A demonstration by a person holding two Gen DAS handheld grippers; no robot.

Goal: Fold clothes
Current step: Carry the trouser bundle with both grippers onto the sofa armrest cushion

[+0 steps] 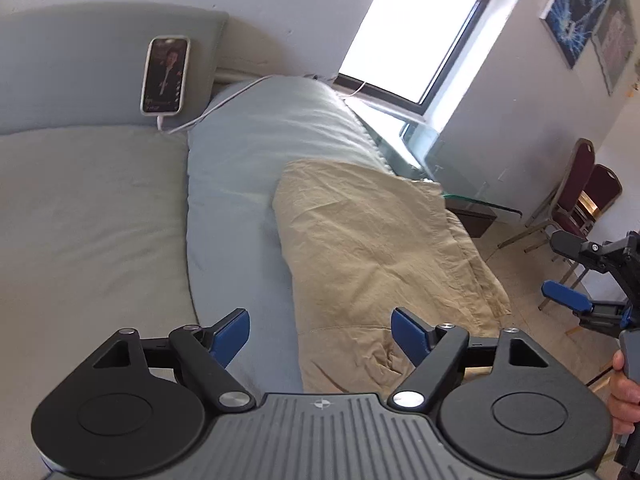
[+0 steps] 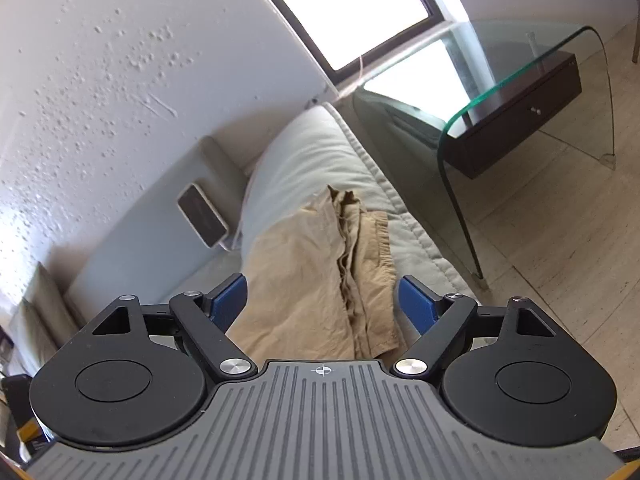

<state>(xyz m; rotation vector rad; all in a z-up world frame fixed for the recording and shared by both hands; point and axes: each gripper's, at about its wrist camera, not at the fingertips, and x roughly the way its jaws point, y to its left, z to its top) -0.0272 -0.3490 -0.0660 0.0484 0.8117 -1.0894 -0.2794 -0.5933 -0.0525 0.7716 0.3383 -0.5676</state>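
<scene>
Left wrist view: the left gripper (image 1: 320,338) sits at the bottom of the frame, jaws spread wide with nothing between the blue pads. The tan garment (image 1: 380,248) lies at centre right on the pale blue bedcover (image 1: 240,184), flattened into a long strip running toward the upper centre; its near end lies below the spread jaws, apparently not touched by them. This looks like a completed fold, released to rest. The right gripper (image 1: 576,276) shows at the right edge, off the bed over the floor, jaws apart and empty, with a hand (image 1: 624,392) on its handle. A phone (image 1: 165,75) leans against the headboard (image 1: 80,60) at upper left, a white cable (image 1: 208,112) trailing from it, presumably propped there for charging.

Right wrist view: the right gripper (image 2: 320,304) frames the garment's (image 2: 312,280) stacked edges at centre, jaws wide and gripping nothing. The layered edges suggest it is doubled at least once. A glass side table (image 2: 520,80) stands at upper right, a dark drawer unit (image 2: 520,120) under it; the drawer is shut, contents unseen. No baskets or other containers appear.
</scene>
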